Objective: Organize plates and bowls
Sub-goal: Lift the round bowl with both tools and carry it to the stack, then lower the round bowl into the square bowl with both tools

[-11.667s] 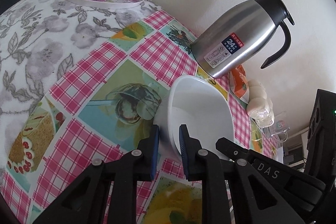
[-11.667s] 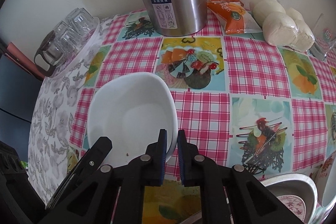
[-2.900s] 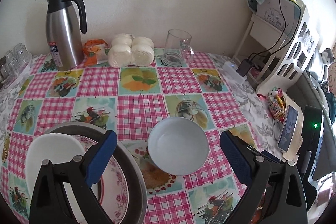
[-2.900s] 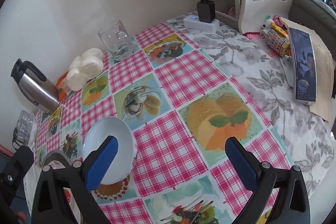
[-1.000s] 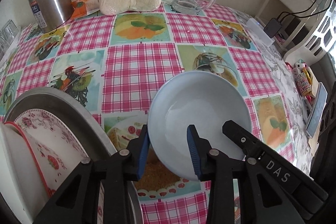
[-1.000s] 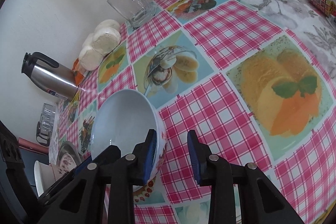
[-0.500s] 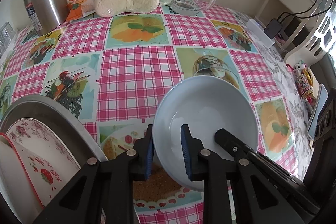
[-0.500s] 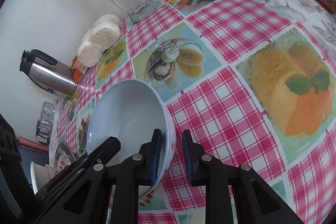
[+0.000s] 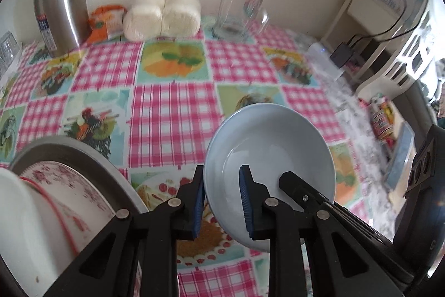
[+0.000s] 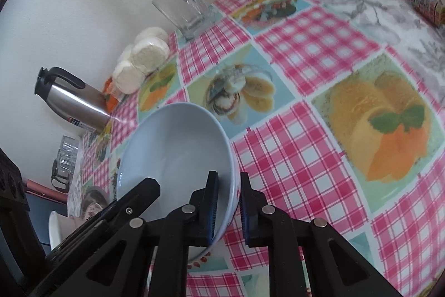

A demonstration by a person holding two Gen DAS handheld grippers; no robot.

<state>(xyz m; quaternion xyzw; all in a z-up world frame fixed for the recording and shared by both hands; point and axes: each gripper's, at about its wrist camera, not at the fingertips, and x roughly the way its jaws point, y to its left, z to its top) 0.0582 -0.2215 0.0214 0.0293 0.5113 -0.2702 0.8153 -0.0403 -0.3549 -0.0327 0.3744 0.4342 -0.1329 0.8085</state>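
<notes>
Since a second ago my jaws have closed on the pale blue bowl and tipped it up off the checked tablecloth; my left gripper pinches its near rim at 6 o'clock, my right gripper likewise, both nearly shut. A metal basin at 8 o'clock holds a floral plate and a white dish. At 11 o'clock stands a steel flask, then buns at 12, a glass mug at 1.
</notes>
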